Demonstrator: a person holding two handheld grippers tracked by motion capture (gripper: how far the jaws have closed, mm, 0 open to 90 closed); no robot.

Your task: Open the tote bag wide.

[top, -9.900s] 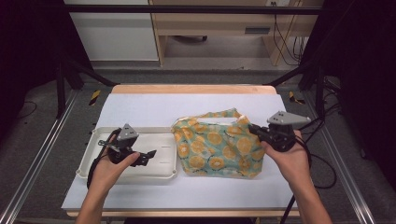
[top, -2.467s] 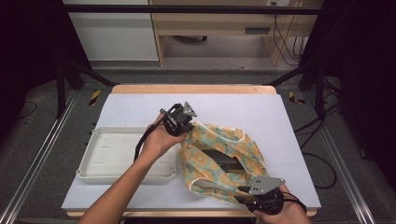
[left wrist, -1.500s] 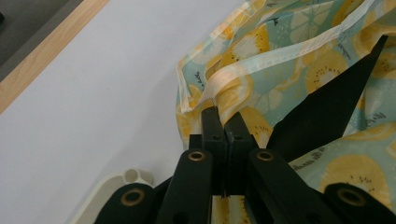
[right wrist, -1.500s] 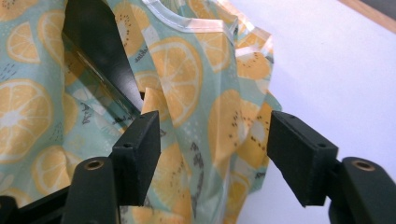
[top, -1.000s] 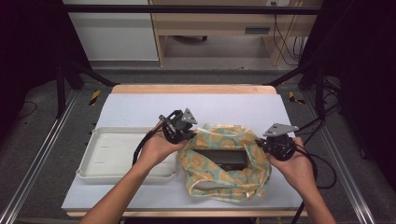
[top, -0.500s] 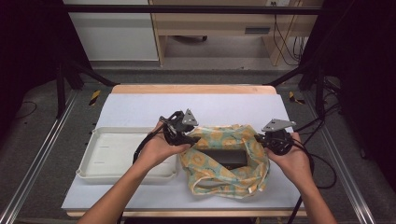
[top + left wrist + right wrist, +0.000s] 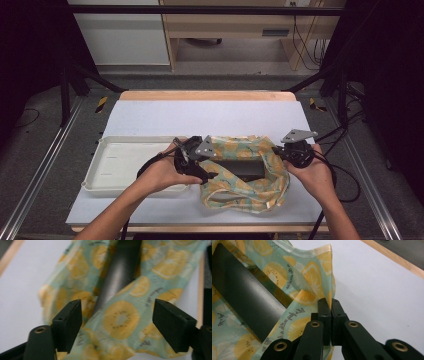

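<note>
The right gripper [image 7: 330,312] pinches the right rim of the lemon-print cloth [image 7: 250,187]. The left gripper [image 7: 117,325] has its 2 jaws spread astride the left rim. The dark box [image 7: 243,169], long axis running gripper to gripper, lies between them.

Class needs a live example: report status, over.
Left gripper open over lemon-print cloth. Right gripper shut on cloth edge. Dark box inside. White tray alongside.

Partly legible cursive script on the lemon-print cloth [image 7: 297,315], wording unclear.
</note>
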